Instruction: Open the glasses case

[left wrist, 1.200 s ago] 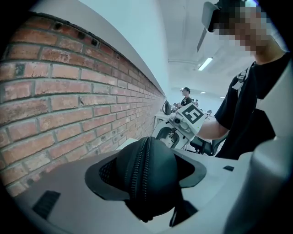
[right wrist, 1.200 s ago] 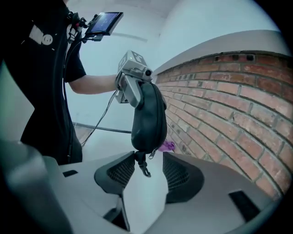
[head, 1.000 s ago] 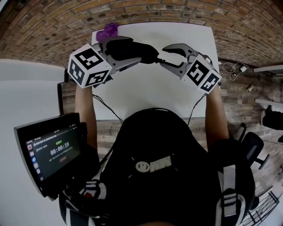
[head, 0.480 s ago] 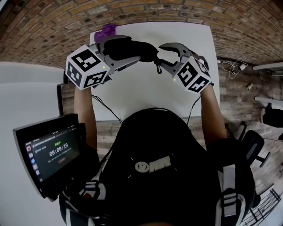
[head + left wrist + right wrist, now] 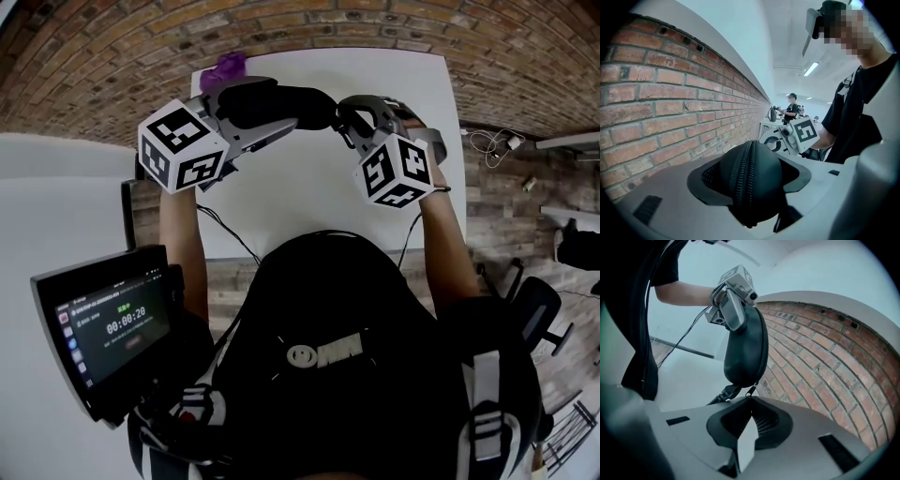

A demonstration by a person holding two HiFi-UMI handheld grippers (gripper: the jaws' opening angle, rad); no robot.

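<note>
While aloft, one glasses case (image 5: 746, 348) in left gripper's (image 5: 749, 180) grip, zipper pull (image 5: 751, 391) in right gripper's (image 5: 750, 409) just-closed jaws

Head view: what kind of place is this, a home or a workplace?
Probably a shared workplace, such as a lab or office. A plain white table stands by a brick wall, a strip light runs along the ceiling, and another person is at a table in the background.

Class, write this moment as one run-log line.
left tongs: gripping glasses case | right tongs: just closed on zipper pull | status: zipped shut
</note>
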